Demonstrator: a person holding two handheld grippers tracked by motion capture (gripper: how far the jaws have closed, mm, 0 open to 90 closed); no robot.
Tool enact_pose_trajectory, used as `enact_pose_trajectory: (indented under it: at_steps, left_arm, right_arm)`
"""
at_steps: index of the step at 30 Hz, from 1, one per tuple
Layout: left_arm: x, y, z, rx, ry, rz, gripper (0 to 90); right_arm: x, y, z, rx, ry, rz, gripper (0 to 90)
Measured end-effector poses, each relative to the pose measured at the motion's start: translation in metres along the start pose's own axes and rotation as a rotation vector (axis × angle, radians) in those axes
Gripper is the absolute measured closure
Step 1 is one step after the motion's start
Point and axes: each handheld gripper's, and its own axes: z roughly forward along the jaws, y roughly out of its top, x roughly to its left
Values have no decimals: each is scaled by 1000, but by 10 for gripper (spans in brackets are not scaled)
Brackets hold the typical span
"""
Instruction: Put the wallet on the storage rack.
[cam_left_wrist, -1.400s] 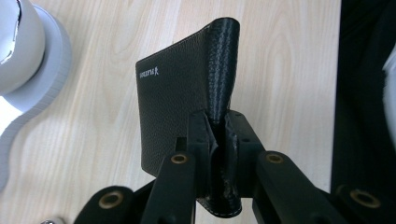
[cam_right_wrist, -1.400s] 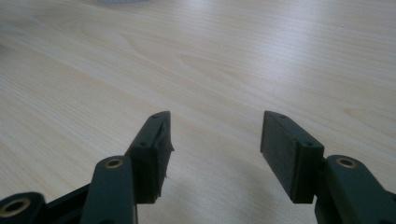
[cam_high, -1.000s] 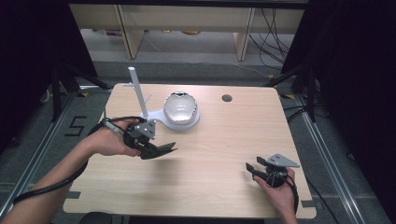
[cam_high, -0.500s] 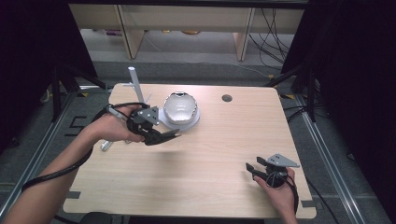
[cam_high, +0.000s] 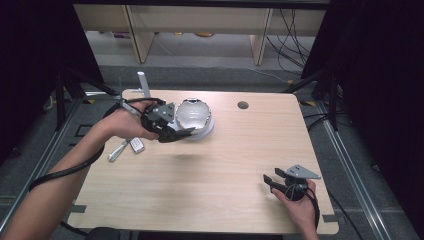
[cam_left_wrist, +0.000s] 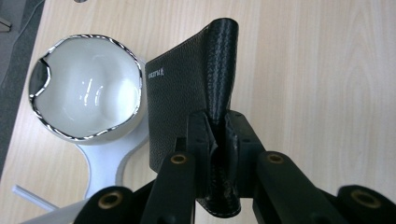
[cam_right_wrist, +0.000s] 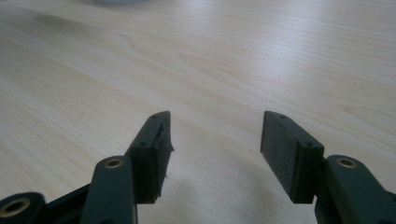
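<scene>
My left tool (cam_left_wrist: 215, 154) is clamped on a black leather wallet (cam_left_wrist: 187, 93), centre of the left gripper view, beside the white chrome-rimmed bowl stand (cam_left_wrist: 86, 91) at upper left. My right tool (cam_right_wrist: 215, 154) rests jaws apart, lower right of the tabletop (cam_high: 200, 185).

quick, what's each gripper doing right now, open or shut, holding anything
Left gripper: shut on a black leather wallet, held above the table.
Right gripper: open, holding nothing.
</scene>
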Motion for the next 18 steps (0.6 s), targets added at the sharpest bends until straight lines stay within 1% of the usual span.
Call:
enact_pose_trajectory:
  at_steps: [3, 5, 10, 12, 14, 15, 18]
  left_arm:
    - [5, 3, 0, 5, 15, 6, 809]
    - [8, 5, 0, 8, 21, 11, 809]
    - [16, 10, 0, -3, 41, 10, 809]
    - [20, 12, 0, 4, 48, 18, 809]
    - [23, 14, 0, 5, 57, 23, 809]
    - [24, 15, 0, 6, 60, 26, 809]
    - [28, 18, 1, 5, 75, 52, 809]
  right_arm:
    - [0, 0, 1, -7, 1, 0, 444]
    - [0, 0, 0, 0, 0, -1, 444]
    - [0, 0, 0, 0, 1, 0, 444]
    - [0, 0, 1, -7, -1, 2, 444]
    - [0, 0, 0, 0, 0, 2, 445]
    - [-1, 0, 0, -7, -3, -6, 445]
    - [0, 0, 1, -11, -1, 0, 445]
